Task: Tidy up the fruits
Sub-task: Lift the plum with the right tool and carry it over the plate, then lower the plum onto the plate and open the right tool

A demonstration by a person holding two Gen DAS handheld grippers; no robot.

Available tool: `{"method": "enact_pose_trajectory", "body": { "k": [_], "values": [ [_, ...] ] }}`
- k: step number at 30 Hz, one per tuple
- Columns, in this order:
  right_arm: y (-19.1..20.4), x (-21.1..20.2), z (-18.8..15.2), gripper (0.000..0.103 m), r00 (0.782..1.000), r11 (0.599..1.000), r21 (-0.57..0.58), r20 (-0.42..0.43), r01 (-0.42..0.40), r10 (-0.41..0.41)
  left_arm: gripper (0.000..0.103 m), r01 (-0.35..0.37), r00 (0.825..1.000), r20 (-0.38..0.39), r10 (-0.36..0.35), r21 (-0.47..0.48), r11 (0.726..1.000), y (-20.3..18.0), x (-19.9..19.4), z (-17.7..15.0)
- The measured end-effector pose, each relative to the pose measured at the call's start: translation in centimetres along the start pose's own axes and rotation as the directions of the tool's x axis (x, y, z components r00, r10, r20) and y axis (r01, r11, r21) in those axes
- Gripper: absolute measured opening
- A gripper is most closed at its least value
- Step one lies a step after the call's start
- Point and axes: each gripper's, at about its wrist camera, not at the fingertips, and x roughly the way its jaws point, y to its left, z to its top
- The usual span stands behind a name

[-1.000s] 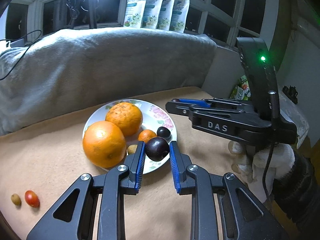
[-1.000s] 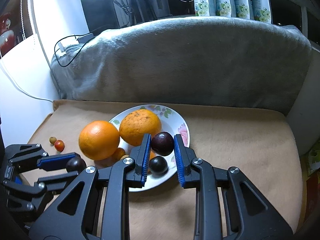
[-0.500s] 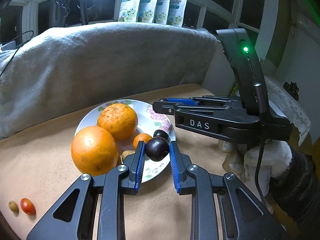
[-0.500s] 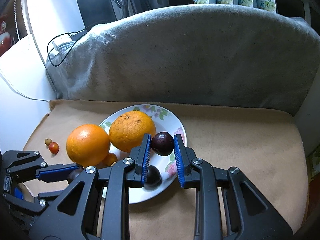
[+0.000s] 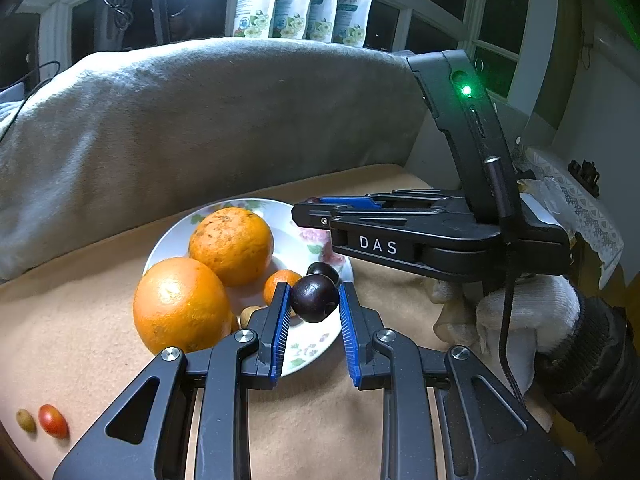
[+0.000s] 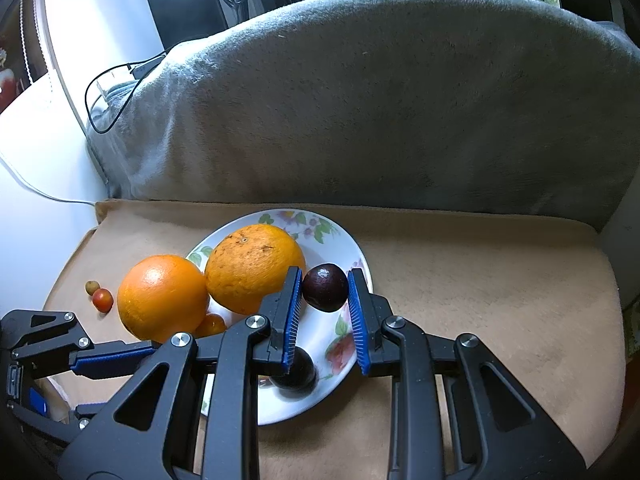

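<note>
A floral white plate (image 5: 296, 240) (image 6: 320, 400) on the tan mat holds two big oranges (image 5: 230, 244) (image 6: 254, 266), a small orange fruit (image 5: 278, 282), a small tan fruit and a dark plum (image 6: 296, 372). My left gripper (image 5: 312, 304) is shut on a dark plum (image 5: 315, 297) above the plate's near edge. My right gripper (image 6: 324, 292) is shut on another dark plum (image 6: 325, 287) above the plate's right side. The right gripper also shows in the left wrist view (image 5: 316, 210), reaching in from the right.
A red cherry tomato (image 5: 53, 421) (image 6: 102, 300) and a small tan fruit (image 5: 25, 420) (image 6: 92, 287) lie on the mat left of the plate. A grey blanket-covered backrest (image 6: 380, 100) rises behind. Pouches (image 5: 304, 0) stand on the window ledge.
Both grippers have moved forward over the plate with their plums still held. The right gripper now reaches further left across the plate in the left wrist view.
</note>
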Motion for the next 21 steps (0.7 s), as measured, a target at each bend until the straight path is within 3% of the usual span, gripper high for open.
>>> {"method": "enact_pose_trajectory", "body": {
  "k": [21],
  "values": [
    [-0.21,0.06,-0.01,0.024,1.0,1.0,0.011,0.001,-0.01,0.01,0.023,-0.033,0.999,-0.002,0.033,0.008,0.999,-0.29,0.14,0.41]
  ]
}}
